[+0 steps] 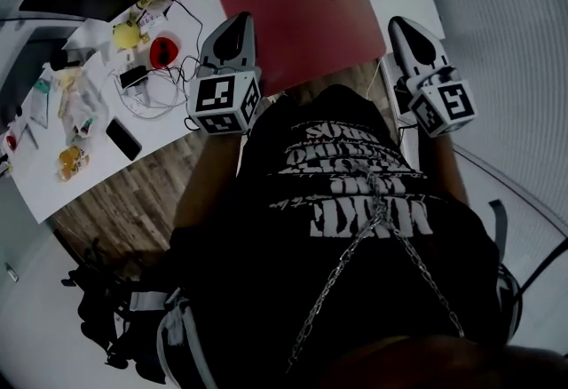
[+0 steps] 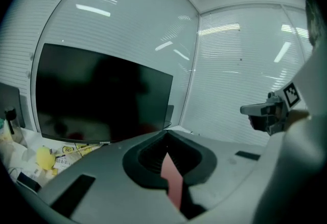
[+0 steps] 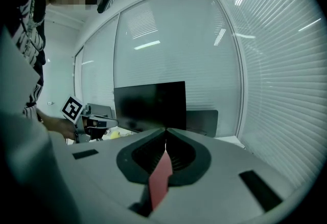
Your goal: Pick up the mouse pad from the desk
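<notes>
**Two-handed hold on the mouse pad (image 1: 297, 14).** The left tool (image 1: 238, 23) is clamped on the pad's left edge and the right tool (image 1: 401, 27) on its right edge, both towards the corners nearest the person. Each gripper view shows a thin red sliver of pad between jaws pressed together. The pad extends forward from both tool tips over the desk (image 1: 98, 170), its near edge running from tool to tool. Neither hand is nearer, so the lift probably calls for both to rise evenly.
</notes>
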`<action>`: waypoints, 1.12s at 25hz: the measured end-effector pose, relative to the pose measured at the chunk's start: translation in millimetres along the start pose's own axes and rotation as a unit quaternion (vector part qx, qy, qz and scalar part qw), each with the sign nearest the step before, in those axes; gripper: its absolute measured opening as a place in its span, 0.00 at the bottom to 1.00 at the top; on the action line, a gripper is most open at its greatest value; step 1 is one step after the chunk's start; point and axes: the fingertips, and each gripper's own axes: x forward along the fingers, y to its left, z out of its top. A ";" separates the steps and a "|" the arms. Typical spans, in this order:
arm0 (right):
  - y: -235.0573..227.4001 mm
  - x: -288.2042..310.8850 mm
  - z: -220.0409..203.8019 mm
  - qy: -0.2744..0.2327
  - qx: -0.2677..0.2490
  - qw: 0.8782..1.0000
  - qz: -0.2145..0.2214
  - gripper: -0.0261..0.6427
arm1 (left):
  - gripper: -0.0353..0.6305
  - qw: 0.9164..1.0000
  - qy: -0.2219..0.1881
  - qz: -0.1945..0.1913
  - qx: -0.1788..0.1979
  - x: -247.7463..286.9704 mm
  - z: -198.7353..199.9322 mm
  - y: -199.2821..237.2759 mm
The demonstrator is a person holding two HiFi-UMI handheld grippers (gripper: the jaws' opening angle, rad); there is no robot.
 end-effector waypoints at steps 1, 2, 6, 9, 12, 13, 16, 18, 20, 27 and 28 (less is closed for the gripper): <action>-5.4 7.9 -3.1 0.009 0.000 1.000 -0.001 0.04 | 0.06 1.000 0.006 0.005 -0.009 3.7 -5.1 6.6; -10.4 16.7 -7.1 0.018 0.003 1.000 0.002 0.04 | 0.06 1.000 0.013 0.012 -0.017 7.8 -11.3 13.7; -29.8 54.0 -29.9 0.057 0.019 0.998 0.031 0.04 | 0.07 0.996 0.047 0.048 -0.050 26.3 -39.4 40.7; -47.7 79.7 -51.0 0.083 0.015 0.995 0.049 0.04 | 0.08 0.991 0.071 0.074 -0.084 38.7 -61.8 54.0; -66.7 103.5 -75.0 0.111 0.026 0.991 0.064 0.05 | 0.16 0.983 0.099 0.104 -0.114 50.9 -87.5 66.2; -72.7 110.8 -83.2 0.121 0.030 0.990 0.071 0.06 | 0.19 0.980 0.110 0.117 -0.120 54.6 -97.1 70.1; -91.9 132.0 -111.8 0.158 0.033 0.984 0.080 0.20 | 0.27 0.969 0.148 0.153 -0.126 64.5 -130.1 84.1; -105.1 142.8 -134.7 0.188 0.029 0.979 0.078 0.26 | 0.30 0.960 0.176 0.174 -0.134 69.5 -157.8 92.2; -116.3 151.8 -161.7 0.223 0.030 0.971 0.079 0.32 | 0.31 0.949 0.202 0.189 -0.152 74.9 -185.8 98.1; -160.7 167.2 -256.7 0.328 0.044 0.942 0.054 0.41 | 0.43 0.923 0.289 0.201 -0.153 98.5 -256.6 103.9; -166.8 167.8 -267.6 0.341 0.045 0.938 0.049 0.41 | 0.44 0.920 0.299 0.201 -0.154 101.2 -262.8 104.0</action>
